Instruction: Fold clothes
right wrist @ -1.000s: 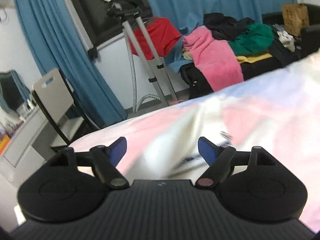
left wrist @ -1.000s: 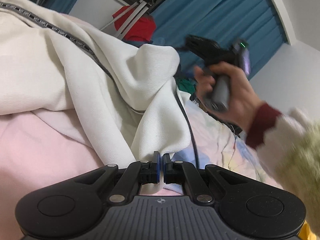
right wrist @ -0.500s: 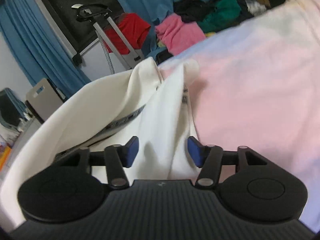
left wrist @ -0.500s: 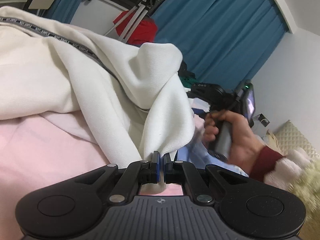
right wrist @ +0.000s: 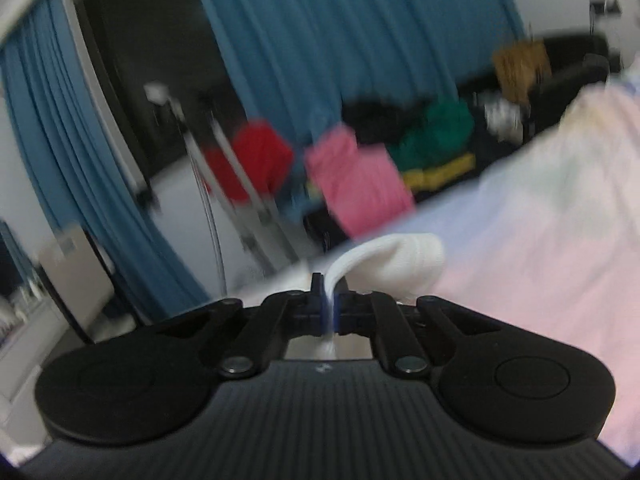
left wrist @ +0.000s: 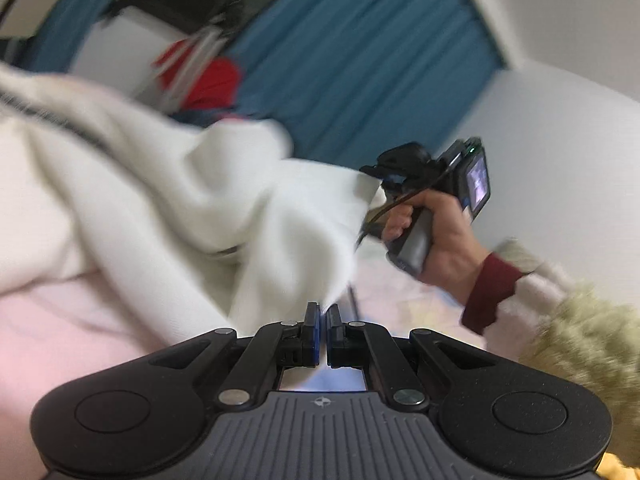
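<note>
Two grippers share one white garment [left wrist: 168, 200], draped over a pink sheet [left wrist: 60, 320]. Left gripper [left wrist: 323, 320] is pinched tight on a corner of the cloth. Right gripper [right wrist: 329, 300] is clamped too, a white fold squeezed between its blue pads. A hand [left wrist: 436, 236] holds that gripper beside the garment's raised edge. Blue curtains [right wrist: 320, 40] hang behind.

Soft indoor light, heavy motion blur
</note>
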